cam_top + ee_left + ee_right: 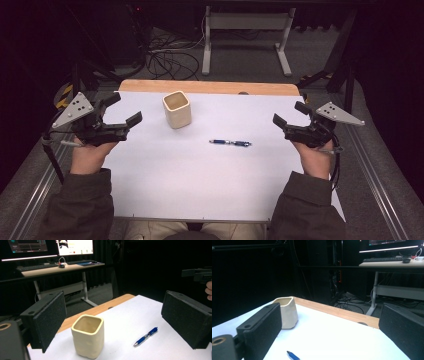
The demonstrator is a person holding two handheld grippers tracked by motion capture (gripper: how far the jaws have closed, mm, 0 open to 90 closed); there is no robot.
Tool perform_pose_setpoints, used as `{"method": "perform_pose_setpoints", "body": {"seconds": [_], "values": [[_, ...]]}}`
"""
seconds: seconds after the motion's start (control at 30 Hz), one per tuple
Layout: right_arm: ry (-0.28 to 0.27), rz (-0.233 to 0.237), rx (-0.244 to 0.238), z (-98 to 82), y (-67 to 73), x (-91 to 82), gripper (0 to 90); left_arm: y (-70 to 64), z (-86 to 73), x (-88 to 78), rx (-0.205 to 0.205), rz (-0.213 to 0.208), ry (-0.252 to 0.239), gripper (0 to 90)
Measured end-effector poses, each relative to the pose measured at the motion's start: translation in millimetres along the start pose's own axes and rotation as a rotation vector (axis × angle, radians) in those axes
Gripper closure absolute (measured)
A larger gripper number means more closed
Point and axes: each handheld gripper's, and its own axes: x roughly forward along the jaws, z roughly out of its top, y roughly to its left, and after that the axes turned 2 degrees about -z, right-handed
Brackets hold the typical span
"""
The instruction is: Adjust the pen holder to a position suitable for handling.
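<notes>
Holding both grippers off the desk, you're keeping the left gripper to the left of the cream cup and the right gripper well off to its right. Both sets of jaws are standing spread, pinching nothing. That cup is sitting upright toward the far side of the white sheet, and the blue pen is lying flat just right of the cup, nearer to you, touching neither gripper.

A blue pen lies flat on the white sheet, near an upright cream cup.
</notes>
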Motion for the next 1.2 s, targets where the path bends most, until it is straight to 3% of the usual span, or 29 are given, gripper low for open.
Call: {"method": "perform_pose_setpoints", "body": {"seconds": [0.3, 0.4, 0.6, 0.83, 1.0, 1.2], "values": [[0.057, 0.005, -0.027, -5.0, 7.8, 18.5, 7.3, -0.5, -0.3, 0.6, 0.003, -0.005, 0.006, 7.2], [0.069, 0.020, -0.041, -6.5, 9.1, 23.4, 9.7, -0.4, -0.2, 0.1, 0.000, -0.005, 0.004, 7.2], [0.147, 0.065, -0.091, -13.6, 17.6, 39.9, 15.6, -0.8, -0.4, 0.3, 0.002, -0.004, 0.003, 7.4], [0.201, 0.112, -0.110, -20.2, 23.4, 54.1, 24.9, -1.8, -0.9, 0.8, 0.006, -0.006, 0.009, 7.5], [0.223, 0.142, -0.125, -25.8, 27.5, 62.6, 36.1, -2.7, -1.4, 0.9, 0.003, -0.006, 0.008, 7.5], [0.251, 0.168, -0.118, -32.5, 30.9, 72.7, 41.0, -2.7, -1.2, 0.2, 0.002, -0.004, 0.008, 7.5]]}}
